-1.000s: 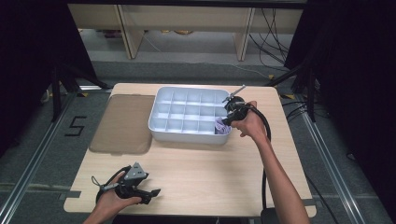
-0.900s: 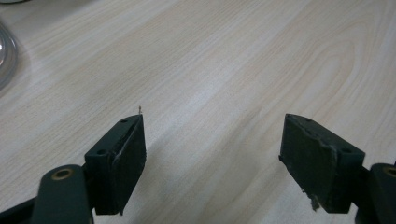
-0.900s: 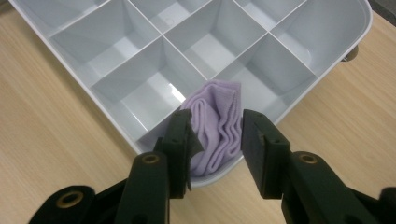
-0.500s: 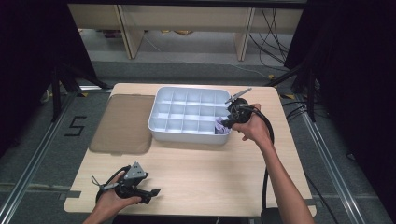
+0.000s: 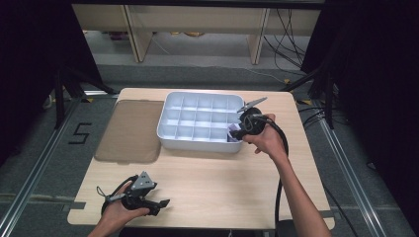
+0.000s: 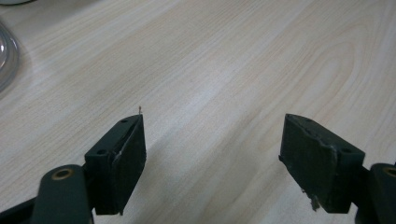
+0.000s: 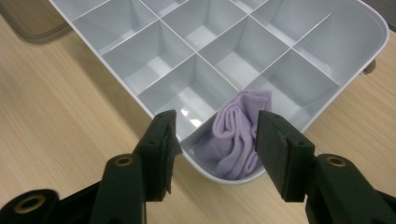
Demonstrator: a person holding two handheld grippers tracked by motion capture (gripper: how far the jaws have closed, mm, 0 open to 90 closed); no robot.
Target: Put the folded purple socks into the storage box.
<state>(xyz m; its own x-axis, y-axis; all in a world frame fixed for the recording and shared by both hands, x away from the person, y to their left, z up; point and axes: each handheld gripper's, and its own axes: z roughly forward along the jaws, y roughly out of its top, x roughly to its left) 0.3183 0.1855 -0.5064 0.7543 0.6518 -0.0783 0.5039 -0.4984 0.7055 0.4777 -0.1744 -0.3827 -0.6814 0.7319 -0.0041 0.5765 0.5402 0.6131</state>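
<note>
The right tool [image 5: 236, 132] hangs over the near right corner of the white divided tray [image 5: 170, 129], which sits toward the far side of the desk [image 5: 222, 187]. In the right gripper view its two black jaws stand apart and have just been opening; the lilac folded cloth [image 7: 238, 135] lies between them, down in the tray's corner compartment. The left jaw is clear of the cloth — whether the right jaw brushes its edge I cannot tell. The cloth is bunched in soft folds and leans against the compartment's walls; in the high view a sliver of it shows just left of the tool's jaws. The other compartments in view hold nothing.

The left tool [image 5: 160, 203] rests low over the near left part of the desk, well apart from the tray. In the left gripper view its jaws are spread wide with bare wood grain between them.

A flat brown lid [image 5: 129, 129] lies on the desk just left of the tray, its right edge beside the tray's left wall.
</note>
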